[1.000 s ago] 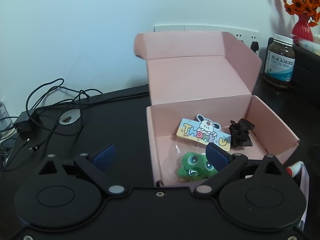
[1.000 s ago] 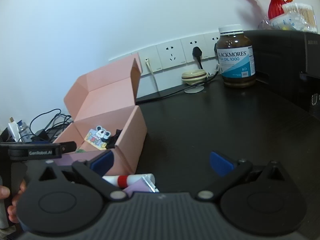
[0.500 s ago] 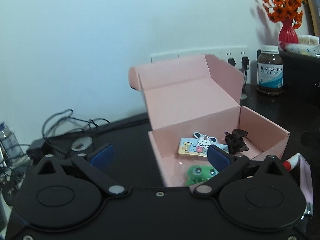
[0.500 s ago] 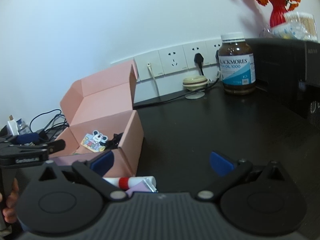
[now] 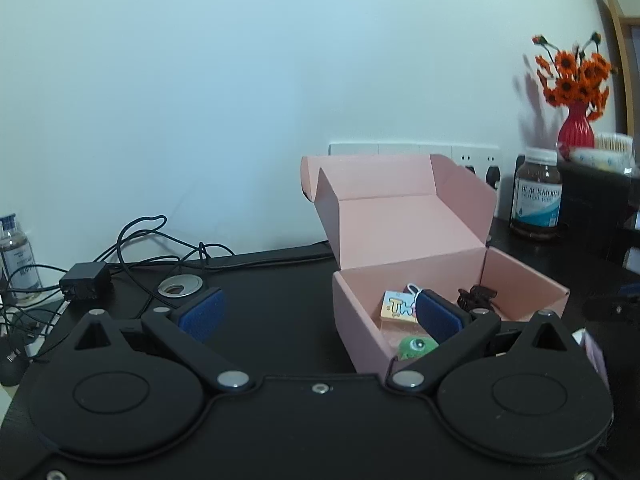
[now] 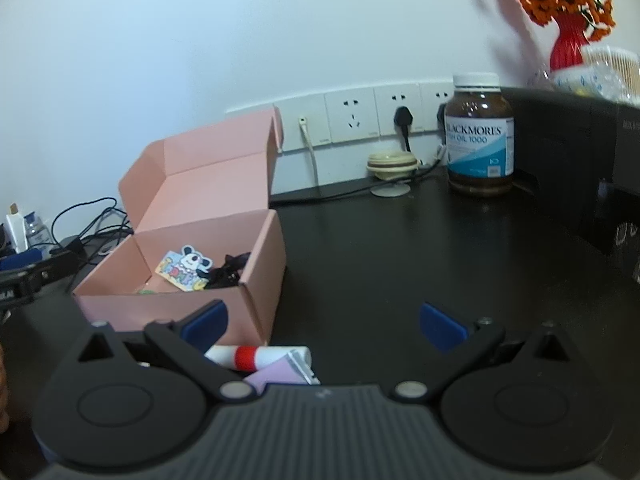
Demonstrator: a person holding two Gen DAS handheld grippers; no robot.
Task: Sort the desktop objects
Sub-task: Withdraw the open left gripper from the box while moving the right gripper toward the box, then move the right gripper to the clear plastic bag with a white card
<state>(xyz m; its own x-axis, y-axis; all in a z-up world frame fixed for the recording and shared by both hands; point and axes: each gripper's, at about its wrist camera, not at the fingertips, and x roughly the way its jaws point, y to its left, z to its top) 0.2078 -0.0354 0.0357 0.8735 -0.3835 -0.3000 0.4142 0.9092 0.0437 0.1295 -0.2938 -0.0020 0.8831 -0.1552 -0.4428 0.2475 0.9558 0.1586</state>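
Note:
An open pink cardboard box [image 5: 400, 272] [image 6: 176, 306] stands on the black desk, lid flap upright. Inside lie a "Thank you" card [image 5: 396, 307] [image 6: 182, 268], a black hair clip [image 5: 476, 296] [image 6: 228, 272] and a green frog toy [image 5: 418, 346]. My left gripper [image 5: 320, 316] is open and empty, just in front of the box's near left corner. My right gripper [image 6: 324, 322] is open and empty, to the right of the box. A white tube with a red band [image 6: 256, 356] and a lilac packet [image 6: 276, 374] lie on the desk under the right gripper.
A brown fish-oil bottle [image 6: 480, 136] [image 5: 536, 196] stands at the back right beside a black case [image 6: 580, 148]. A red vase of orange flowers [image 5: 574, 124] sits on the case. Wall sockets [image 6: 352, 118] and a tangle of cables [image 5: 132, 256] lie behind and left.
The left gripper has drawn back from over the box and tilted up, so the box looks smaller and farther right. The right view has barely shifted.

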